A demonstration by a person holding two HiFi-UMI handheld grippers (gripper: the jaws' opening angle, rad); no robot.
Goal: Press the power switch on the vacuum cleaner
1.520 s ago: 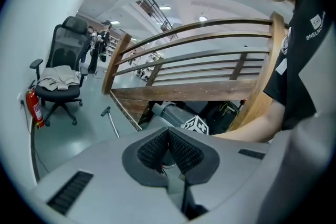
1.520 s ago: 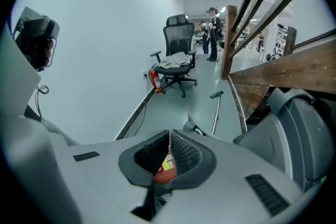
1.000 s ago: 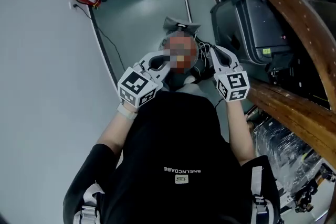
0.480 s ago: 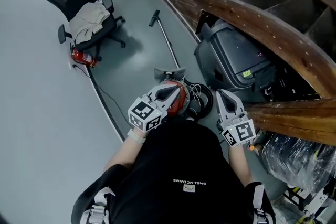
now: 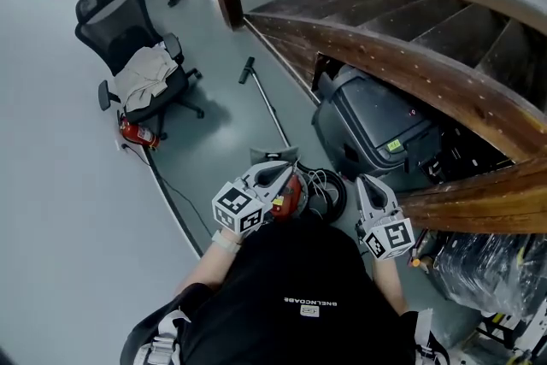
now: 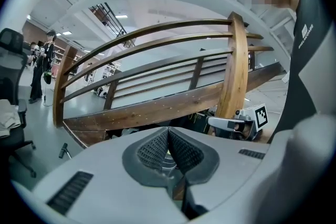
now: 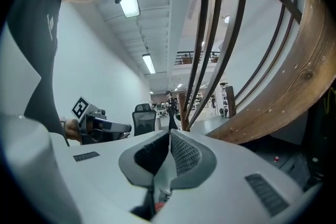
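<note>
Both pairs of jaws closed, empty, left gripper [image 5: 280,173] and right gripper [image 5: 367,184] held forward near vacuum cleaner [image 5: 294,191]

shirt [image 5: 299,278] — black, small white print | wrist band [image 5: 225,241] — white | left gripper [image 5: 285,167], right gripper [image 5: 361,180]: grey, black-and-white marker cubes

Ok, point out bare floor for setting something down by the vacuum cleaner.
Bare floor lies left of the cable, below the office chair. Crowded to the right of the vacuum cleaner: black machine, wooden staircase, plastic-wrapped goods.
</note>
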